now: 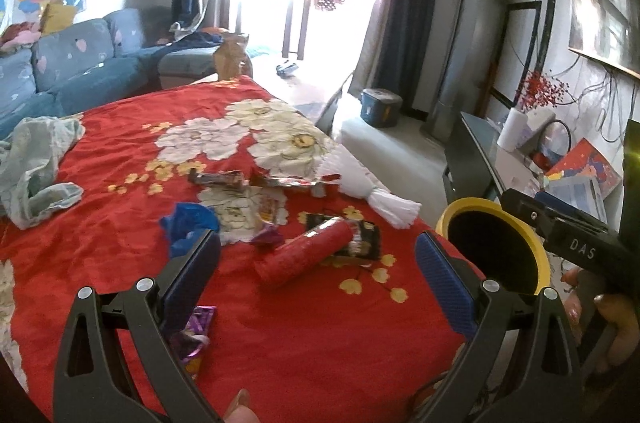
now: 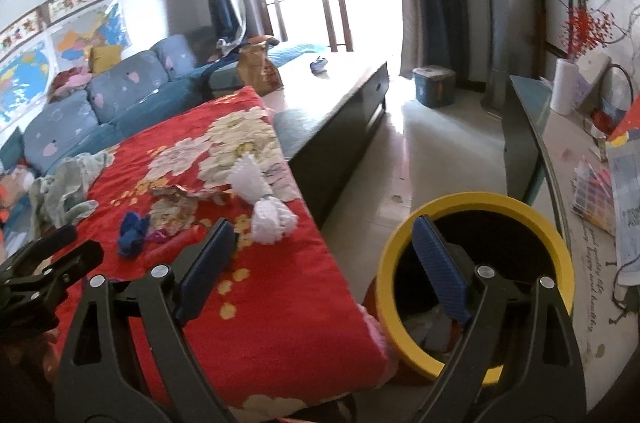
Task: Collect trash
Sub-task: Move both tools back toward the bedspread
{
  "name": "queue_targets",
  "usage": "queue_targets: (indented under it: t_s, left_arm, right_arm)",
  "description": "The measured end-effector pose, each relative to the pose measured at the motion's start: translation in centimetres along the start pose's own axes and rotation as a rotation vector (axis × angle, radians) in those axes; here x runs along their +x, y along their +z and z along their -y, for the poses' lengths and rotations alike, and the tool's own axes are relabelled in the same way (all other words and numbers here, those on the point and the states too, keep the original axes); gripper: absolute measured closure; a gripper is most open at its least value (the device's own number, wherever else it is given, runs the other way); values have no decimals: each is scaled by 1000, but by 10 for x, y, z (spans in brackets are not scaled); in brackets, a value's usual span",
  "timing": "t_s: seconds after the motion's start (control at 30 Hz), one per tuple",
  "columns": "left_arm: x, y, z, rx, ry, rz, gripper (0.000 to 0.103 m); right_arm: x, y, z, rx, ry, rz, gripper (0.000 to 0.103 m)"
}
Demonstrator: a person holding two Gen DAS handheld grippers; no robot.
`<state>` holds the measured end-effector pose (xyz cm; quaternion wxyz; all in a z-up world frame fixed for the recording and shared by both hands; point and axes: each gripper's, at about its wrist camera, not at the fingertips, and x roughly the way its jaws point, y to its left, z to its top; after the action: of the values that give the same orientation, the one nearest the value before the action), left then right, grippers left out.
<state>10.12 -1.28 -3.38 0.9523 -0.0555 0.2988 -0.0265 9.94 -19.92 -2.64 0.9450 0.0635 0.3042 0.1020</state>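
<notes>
Trash lies on the red flowered tablecloth [image 1: 120,223]: a red tube [image 1: 304,257], a dark wrapper [image 1: 362,241] behind it, a blue scrap [image 1: 188,225], a brown wrapper [image 1: 220,179] and a purple wrapper [image 1: 196,333] under the left finger. My left gripper [image 1: 316,243] hangs open above the cloth, just short of the red tube, with nothing held. My right gripper [image 2: 324,227] is open and empty; its right finger [image 2: 440,271] is over the mouth of the yellow-rimmed bin [image 2: 480,201], which stands on the floor at the table's corner. Some scraps lie in the bin's bottom.
A white tassel [image 2: 260,191] and a crumpled green cloth [image 1: 36,167] lie on the table. A blue sofa [image 1: 80,63] runs along the left. A dark low table [image 2: 340,127] stands beyond, a glass-topped cabinet [image 2: 528,143] with papers on the right, and bare floor lies between them.
</notes>
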Motion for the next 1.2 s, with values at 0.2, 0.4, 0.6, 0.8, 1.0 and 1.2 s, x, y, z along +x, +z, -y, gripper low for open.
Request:
queue_targets:
  t_s: [0.2,0.4,0.6,0.8,1.0,1.2]
  left_arm:
    - [-9,2,-20,-13,35,17,8]
    - [-16,4,-45,-34,80,25,7]
    - [-22,10,-70,-45,120,26,7]
    - [-31,9,-91,-51,158,23,7]
    - [-36,0,-104,-36,171,0,7]
    - [-33,-19,-116,-46,161,-45,7]
  right_arm:
    - [2,4,-18,-20,40,-10,20]
    - [9,4,-39,-45,76,-28,20]
    - [16,3,-54,-51,113,-50,20]
    - [26,3,-70,-63,133,-68,20]
    - [38,3,-84,-68,148,-88,20]
    - [53,0,-92,-72,143,-106,20]
